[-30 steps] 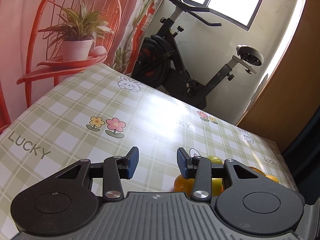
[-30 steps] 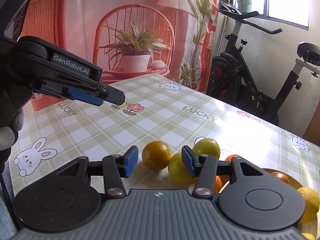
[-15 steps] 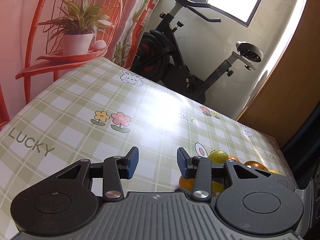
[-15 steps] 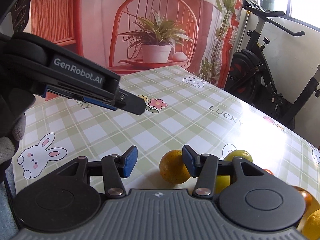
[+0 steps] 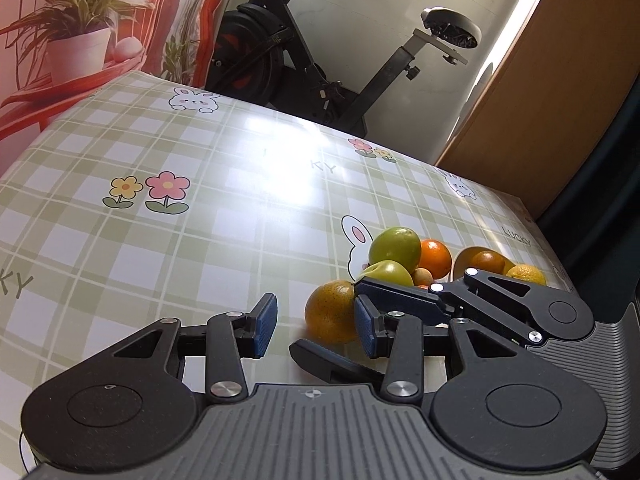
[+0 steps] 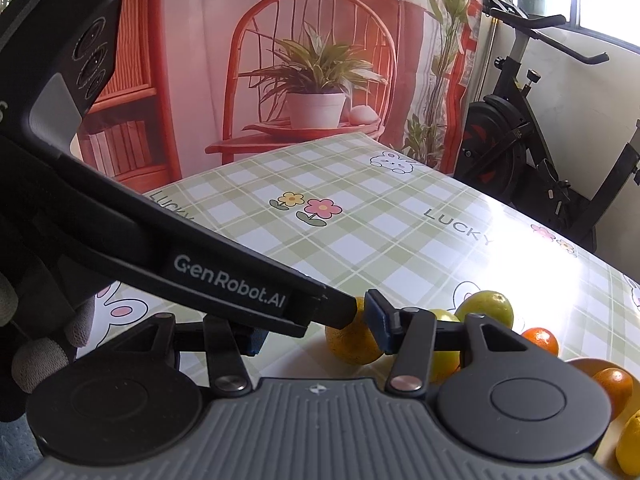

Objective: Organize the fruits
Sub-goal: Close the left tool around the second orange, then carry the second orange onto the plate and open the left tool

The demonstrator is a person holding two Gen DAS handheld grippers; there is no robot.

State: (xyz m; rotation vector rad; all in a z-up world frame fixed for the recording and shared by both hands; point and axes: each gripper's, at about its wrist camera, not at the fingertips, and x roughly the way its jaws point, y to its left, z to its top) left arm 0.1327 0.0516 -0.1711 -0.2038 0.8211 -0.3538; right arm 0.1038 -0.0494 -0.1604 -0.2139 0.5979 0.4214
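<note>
Both hand-held grippers at the fruit pile, neither holding anything

The left hand-held gripper (image 5: 316,330) stands wide open above the bench (image 5: 200,208), its blue pads empty. The right hand-held gripper (image 6: 320,330) is likewise open and grips nothing. The two tools cross close together: seen from the right wrist, the left tool's black body lies over the right tool's left finger.

A large orange (image 5: 331,312) sits on the bench at the near edge of the pile, just beside the left tool's right pad; from the right wrist it shows at (image 6: 352,340), touching or nearly touching that tool's right pad. Behind it cluster two green fruits (image 5: 396,245), a smaller orange (image 5: 436,257) and further oranges and a yellow fruit toward the bench's right edge.

A gloved hand (image 6: 44,344) holds the left tool
</note>
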